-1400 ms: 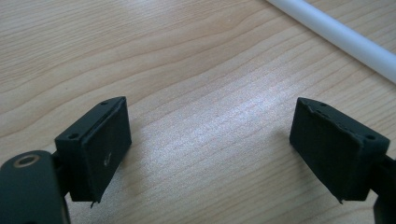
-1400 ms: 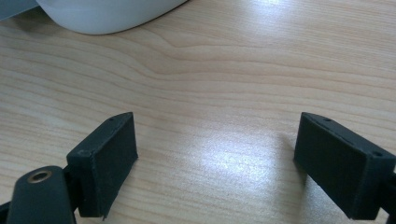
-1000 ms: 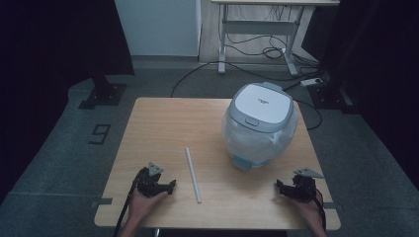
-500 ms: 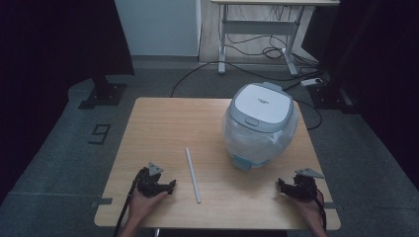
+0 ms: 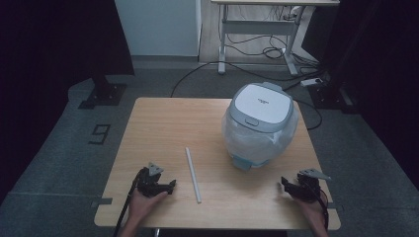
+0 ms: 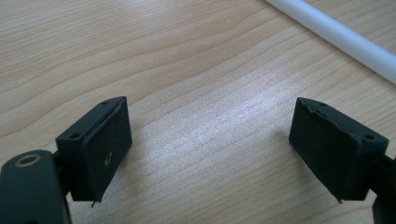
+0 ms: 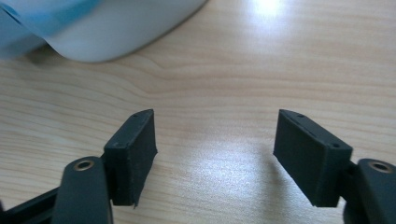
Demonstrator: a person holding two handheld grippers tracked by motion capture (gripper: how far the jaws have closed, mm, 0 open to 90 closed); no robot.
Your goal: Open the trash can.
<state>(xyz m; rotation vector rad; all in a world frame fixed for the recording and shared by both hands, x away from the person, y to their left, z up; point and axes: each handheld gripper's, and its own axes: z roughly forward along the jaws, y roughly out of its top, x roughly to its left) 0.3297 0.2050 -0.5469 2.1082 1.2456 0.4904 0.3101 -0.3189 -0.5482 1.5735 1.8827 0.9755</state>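
A white and grey-blue lidded appliance like a rice cooker [image 5: 259, 123] stands on the right half of the wooden table [image 5: 178, 128], lid closed. A thin white stick [image 5: 192, 174] lies on the table left of it. My left gripper [image 5: 170, 185] rests near the front left edge, open and empty, a little left of the white stick [image 6: 345, 37]. My left gripper [image 6: 208, 154] has bare wood between its jaws. My right gripper [image 5: 284, 183] sits at the front right, open and empty, with the appliance base [image 7: 102, 28] just ahead of my right gripper [image 7: 215, 149].
Dark carpet surrounds the table, with a "9" mark [image 5: 100, 133] on the floor at left. Behind the table stand a desk frame [image 5: 257, 39], loose cables [image 5: 257, 54] and a power strip [image 5: 314, 82]. A dark stand base [image 5: 102, 91] sits at back left.
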